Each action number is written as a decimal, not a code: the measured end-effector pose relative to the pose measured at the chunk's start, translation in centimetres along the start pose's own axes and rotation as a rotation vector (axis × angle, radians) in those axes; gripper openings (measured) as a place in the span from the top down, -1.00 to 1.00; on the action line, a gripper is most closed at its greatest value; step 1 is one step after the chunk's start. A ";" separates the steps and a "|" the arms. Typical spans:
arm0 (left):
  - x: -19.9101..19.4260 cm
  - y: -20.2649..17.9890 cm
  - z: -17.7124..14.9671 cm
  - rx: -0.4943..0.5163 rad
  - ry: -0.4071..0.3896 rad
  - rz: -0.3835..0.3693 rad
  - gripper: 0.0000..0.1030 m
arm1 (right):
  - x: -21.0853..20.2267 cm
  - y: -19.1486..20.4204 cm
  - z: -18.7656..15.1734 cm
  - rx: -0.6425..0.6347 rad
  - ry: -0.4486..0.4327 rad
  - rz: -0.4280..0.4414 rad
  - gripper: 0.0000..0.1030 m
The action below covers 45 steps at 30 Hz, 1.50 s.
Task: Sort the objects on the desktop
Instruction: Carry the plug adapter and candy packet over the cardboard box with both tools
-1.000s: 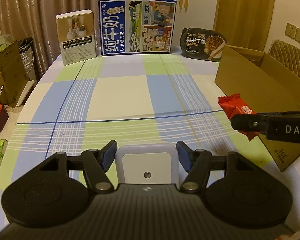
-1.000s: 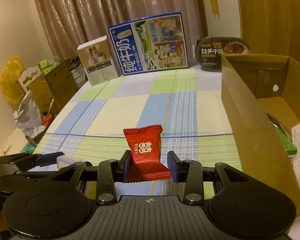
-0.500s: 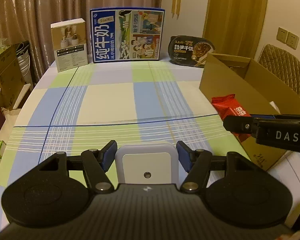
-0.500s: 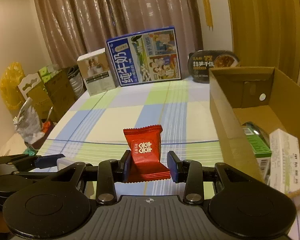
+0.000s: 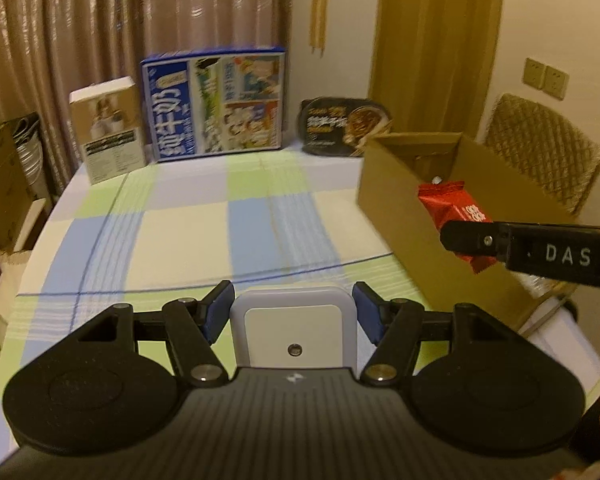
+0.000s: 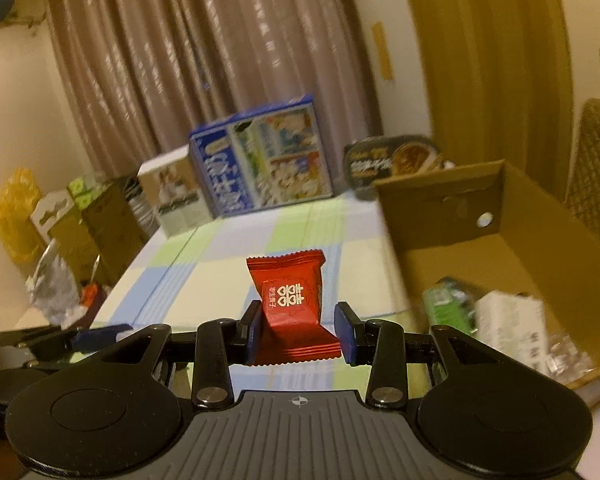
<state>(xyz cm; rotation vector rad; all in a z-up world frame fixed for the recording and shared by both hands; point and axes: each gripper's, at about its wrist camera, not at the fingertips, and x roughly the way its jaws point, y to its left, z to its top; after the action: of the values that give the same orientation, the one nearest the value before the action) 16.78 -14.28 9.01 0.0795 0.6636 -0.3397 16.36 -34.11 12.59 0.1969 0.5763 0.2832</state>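
Note:
My right gripper (image 6: 298,330) is shut on a red candy packet (image 6: 290,300) and holds it in the air, just left of the open cardboard box (image 6: 496,184). In the left wrist view the packet (image 5: 452,212) sits over the box's near wall (image 5: 396,200), pinched by the right gripper's finger (image 5: 472,236). My left gripper (image 5: 294,314) is shut on a white rectangular device (image 5: 294,330), held above the checked tablecloth (image 5: 204,224). The box holds a green packet (image 6: 448,308) and a white carton (image 6: 512,320).
At the table's far edge stand a blue milk carton (image 5: 216,104), a small white product box (image 5: 108,128) and a black instant-meal tray (image 5: 342,126). A woven chair (image 5: 540,148) is behind the cardboard box. Boxes and bags are stacked left of the table (image 6: 72,224).
Both grippers have risen and moved right toward the cardboard box. The red packet has gone from beside the box's near wall to above its rim. Both grips are unchanged.

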 end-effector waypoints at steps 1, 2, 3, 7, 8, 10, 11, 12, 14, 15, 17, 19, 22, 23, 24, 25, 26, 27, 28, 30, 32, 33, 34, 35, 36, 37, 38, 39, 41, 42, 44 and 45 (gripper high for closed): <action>-0.1 -0.6 0.3 0.008 -0.005 -0.007 -0.17 | -0.5 -0.7 0.4 0.008 -0.011 -0.012 0.31; -0.1 -1.1 0.7 0.017 -0.011 -0.015 -0.17 | -1.0 -1.3 0.8 0.014 -0.021 -0.023 0.31; -0.2 -1.8 1.1 0.026 -0.017 -0.024 -0.17 | -1.6 -2.1 1.2 0.032 -0.032 -0.033 0.31; -0.1 -4.5 2.4 0.053 -0.034 -0.065 -0.17 | -3.6 -4.5 2.7 0.064 -0.067 -0.070 0.31; 0.0 -5.2 2.7 0.061 -0.038 -0.076 -0.17 | -4.1 -5.0 3.0 0.054 -0.076 -0.084 0.31; 0.1 -6.6 3.2 0.075 -0.046 -0.099 -0.17 | -5.1 -6.2 3.3 0.050 -0.089 -0.109 0.31; 0.2 -7.3 3.4 0.080 -0.050 -0.111 -0.17 | -5.5 -6.9 3.5 0.055 -0.094 -0.122 0.31; 0.2 -8.0 3.6 0.084 -0.053 -0.121 -0.17 | -5.9 -7.5 3.6 0.060 -0.098 -0.133 0.31; 0.4 -9.2 4.1 0.090 -0.057 -0.143 -0.17 | -6.7 -8.9 3.6 0.072 -0.103 -0.155 0.31; 0.6 -9.8 4.3 0.094 -0.059 -0.153 -0.17 | -7.0 -9.5 3.7 0.076 -0.104 -0.164 0.31; 0.8 -10.9 4.7 0.100 -0.062 -0.173 -0.17 | -7.3 -10.7 3.8 0.082 -0.103 -0.180 0.31; 1.1 -12.1 5.3 0.104 -0.066 -0.195 -0.17 | -7.4 -11.6 3.9 0.083 -0.102 -0.192 0.31; 1.7 -13.6 6.1 0.102 -0.066 -0.226 -0.17 | -7.5 -13.0 3.9 0.086 -0.097 -0.204 0.31; 1.9 -14.0 6.3 0.103 -0.066 -0.233 -0.17 | -7.4 -13.4 3.9 0.087 -0.095 -0.206 0.31; 2.3 -14.4 6.6 0.107 -0.064 -0.240 -0.17 | -7.3 -13.8 4.0 0.087 -0.093 -0.206 0.31; 2.5 -14.9 6.8 0.112 -0.063 -0.243 -0.17 | -7.1 -14.2 4.1 0.085 -0.090 -0.208 0.31; 2.9 -15.2 7.0 0.115 -0.063 -0.248 -0.17 | -6.8 -14.5 4.2 0.080 -0.088 -0.208 0.31; 3.3 -15.6 7.2 0.118 -0.065 -0.256 -0.17 | -6.5 -14.8 4.3 0.074 -0.085 -0.207 0.31; 3.7 -15.9 7.5 0.117 -0.070 -0.266 -0.17 | -6.1 -15.1 4.4 0.065 -0.081 -0.207 0.31; 4.6 -16.2 7.9 0.107 -0.071 -0.282 -0.17 | -5.2 -15.9 4.6 0.054 -0.070 -0.207 0.31; 5.7 -16.3 8.4 0.098 -0.069 -0.290 -0.17 | -4.1 -16.6 4.8 0.045 -0.055 -0.213 0.31; 6.4 -16.4 8.7 0.091 -0.065 -0.296 -0.17 | -3.6 -17.0 4.8 0.043 -0.047 -0.214 0.31; 7.0 -16.4 9.0 0.086 -0.060 -0.300 -0.17 | -3.0 -17.4 4.9 0.042 -0.038 -0.213 0.31; 7.6 -16.5 9.2 0.081 -0.054 -0.302 -0.17 | -2.4 -17.8 5.0 0.041 -0.029 -0.212 0.31; 8.2 -16.5 9.4 0.080 -0.049 -0.302 -0.17 | -1.9 -18.1 5.1 0.037 -0.023 -0.212 0.31; 8.8 -16.6 9.6 0.082 -0.045 -0.301 -0.17 | -1.3 -18.4 5.1 0.032 -0.015 -0.214 0.31; 9.4 -16.7 9.8 0.085 -0.040 -0.300 -0.17 | -0.9 -18.6 5.2 0.029 -0.009 -0.215 0.31; 10.0 -16.8 9.9 0.089 -0.035 -0.298 -0.17 | -0.4 -18.8 5.2 0.027 -0.002 -0.214 0.31; 11.0 -17.1 10.2 0.101 -0.026 -0.296 -0.17 | 0.5 -19.2 5.4 0.018 0.010 -0.215 0.31; 11.5 -17.2 10.3 0.108 -0.021 -0.292 -0.17 | 0.8 -19.3 5.4 0.014 0.013 -0.214 0.31; 12.4 -17.4 10.4 0.119 -0.008 -0.284 -0.17 | 1.5 -19.5 5.6 0.010 0.020 -0.214 0.31; 12.8 -17.4 10.4 0.123 -0.001 -0.280 -0.17 | 1.8 -19.7 5.6 0.009 0.022 -0.214 0.31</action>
<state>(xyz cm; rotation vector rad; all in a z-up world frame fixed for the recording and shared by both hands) 26.51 -36.21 9.95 0.1035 0.6533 -0.6504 25.07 -52.66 11.13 0.1392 0.6152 0.0755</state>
